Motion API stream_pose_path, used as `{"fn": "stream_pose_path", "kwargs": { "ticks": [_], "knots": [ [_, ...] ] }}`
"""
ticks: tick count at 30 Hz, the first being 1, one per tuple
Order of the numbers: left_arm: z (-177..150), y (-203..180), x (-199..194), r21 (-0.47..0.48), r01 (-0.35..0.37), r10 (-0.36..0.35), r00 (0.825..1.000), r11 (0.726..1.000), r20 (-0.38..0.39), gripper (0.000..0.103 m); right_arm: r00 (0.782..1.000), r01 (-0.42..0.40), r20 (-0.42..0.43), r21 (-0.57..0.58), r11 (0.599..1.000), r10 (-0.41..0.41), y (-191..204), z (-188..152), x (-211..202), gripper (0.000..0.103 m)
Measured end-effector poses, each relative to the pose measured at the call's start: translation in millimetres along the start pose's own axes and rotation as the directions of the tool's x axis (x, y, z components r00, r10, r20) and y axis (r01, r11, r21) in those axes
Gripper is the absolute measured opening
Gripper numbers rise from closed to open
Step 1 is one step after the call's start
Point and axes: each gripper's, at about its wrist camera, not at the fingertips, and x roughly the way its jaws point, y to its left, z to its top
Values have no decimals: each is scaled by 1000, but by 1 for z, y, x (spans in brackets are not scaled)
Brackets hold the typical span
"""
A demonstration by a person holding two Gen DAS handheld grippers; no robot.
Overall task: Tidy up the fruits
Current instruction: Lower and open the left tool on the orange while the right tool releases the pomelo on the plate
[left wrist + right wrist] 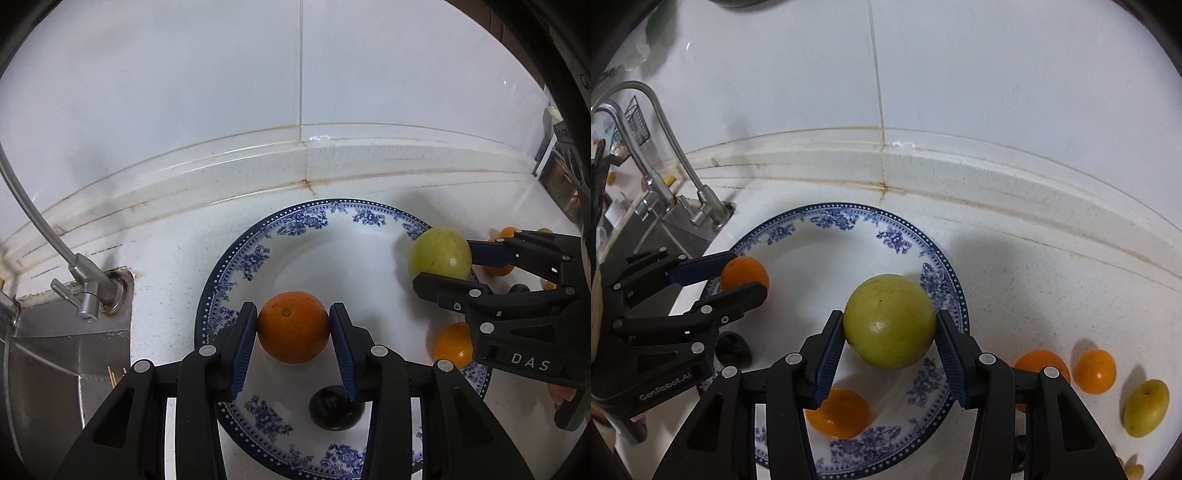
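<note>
My left gripper (pixel 293 328) is shut on an orange (pixel 293 326) and holds it over the left part of the blue-and-white plate (pixel 266 243); it also shows in the right wrist view (pixel 738 275). My right gripper (pixel 890 332) is shut on a large yellow-green fruit (pixel 889 326) over the plate's (pixel 820 254) right side; the fruit also shows in the left wrist view (pixel 439 253). On the plate lie an orange (pixel 837 413) and a dark fruit (pixel 334 408).
On the white counter right of the plate lie two oranges (pixel 1043 363) (pixel 1096 371) and a small yellow-green fruit (pixel 1145 408). A steel tap (pixel 86 291) and sink (pixel 55 365) are at the left. A tiled wall (pixel 221 92) stands behind.
</note>
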Motion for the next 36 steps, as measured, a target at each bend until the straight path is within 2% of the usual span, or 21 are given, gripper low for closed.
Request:
{"fn": "stream_pose_path", "kwargs": {
  "ticks": [10, 12, 16, 24, 28, 36],
  "knots": [
    [2, 2, 0, -3, 2, -2, 1000, 1000, -11, 40, 1000, -4, 3, -7, 1000, 4, 2, 1, 2, 51],
    [2, 3, -3, -5, 10, -10, 1000, 1000, -4, 44, 1000, 6, 20, -5, 1000, -6, 2, 2, -3, 54],
    [3, 2, -25, 10, -2, 1, 999, 1000, 51, 53, 998, 20, 61, -2, 1000, -20, 2, 4, -19, 58],
    [0, -8, -73, -6, -21, 21, 990, 1000, 142, 58, 986, 42, 162, 10, 999, -43, 7, -3, -69, 58],
    [-5, -22, -98, 5, -31, 30, 981, 1000, 193, 62, 977, 50, 209, 21, 999, -53, 7, -13, -94, 58],
    [-22, -54, -145, 23, -8, 1, 957, 1000, 292, 71, 951, 73, 298, 52, 996, -85, 2, -36, -147, 58]
  ]
}}
